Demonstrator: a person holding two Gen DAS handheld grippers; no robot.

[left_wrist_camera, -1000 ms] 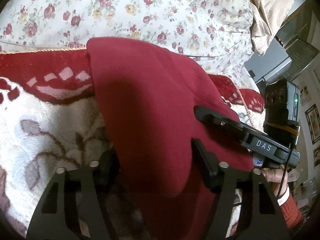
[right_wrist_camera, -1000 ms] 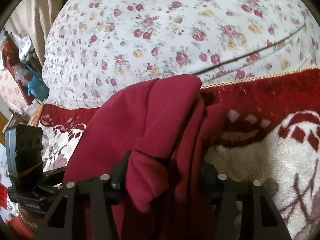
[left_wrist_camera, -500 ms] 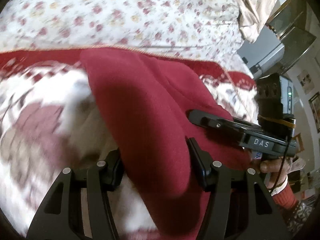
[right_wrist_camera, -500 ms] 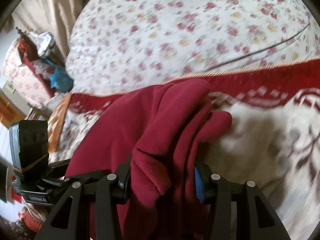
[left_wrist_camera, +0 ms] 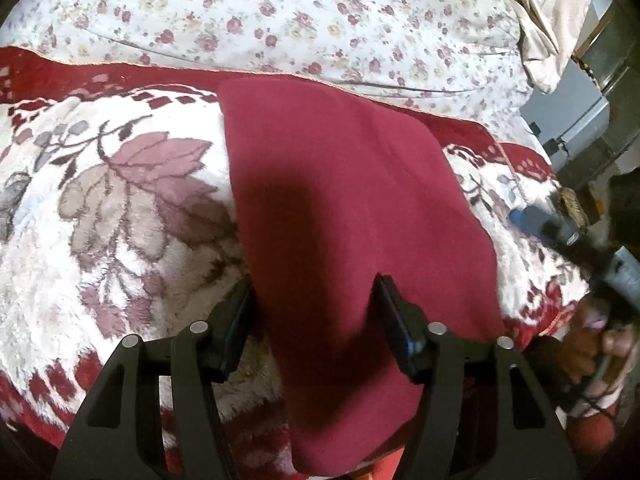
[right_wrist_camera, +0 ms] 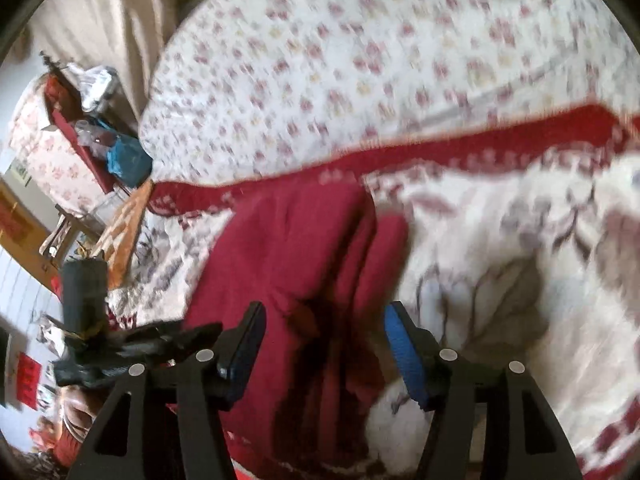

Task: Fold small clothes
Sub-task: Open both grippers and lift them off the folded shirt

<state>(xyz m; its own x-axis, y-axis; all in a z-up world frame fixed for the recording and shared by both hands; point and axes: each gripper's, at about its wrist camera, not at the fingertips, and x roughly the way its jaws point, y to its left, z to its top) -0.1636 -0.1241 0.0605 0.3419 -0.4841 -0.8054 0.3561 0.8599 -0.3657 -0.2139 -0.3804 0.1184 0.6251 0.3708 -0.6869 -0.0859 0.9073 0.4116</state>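
Note:
A dark red garment [left_wrist_camera: 340, 208] lies folded lengthwise on the plush red-and-white floral blanket [left_wrist_camera: 120, 200]. My left gripper [left_wrist_camera: 314, 284] straddles its near end, jaws opening, the cloth filling the gap between the pads without being pinched. In the right wrist view the same garment [right_wrist_camera: 304, 248] shows its layered edge. My right gripper [right_wrist_camera: 325, 312] is over that end, jaws opening. Its blue right pad stands off the cloth. The right gripper's fingers [left_wrist_camera: 560, 232] appear blurred off the garment's right side.
Beyond the blanket lies a white sheet with small roses [left_wrist_camera: 300, 12]. A hand in a red sleeve [left_wrist_camera: 592, 340] holds the right tool. Cluttered furniture [right_wrist_camera: 92, 128] and a beige curtain [right_wrist_camera: 104, 20] stand past the bed's left side.
Both grippers have drawn back toward me and risen. The right gripper's jaws widened and let go of the bunched cloth edge. The garment now lies longer and flatter on the blanket.

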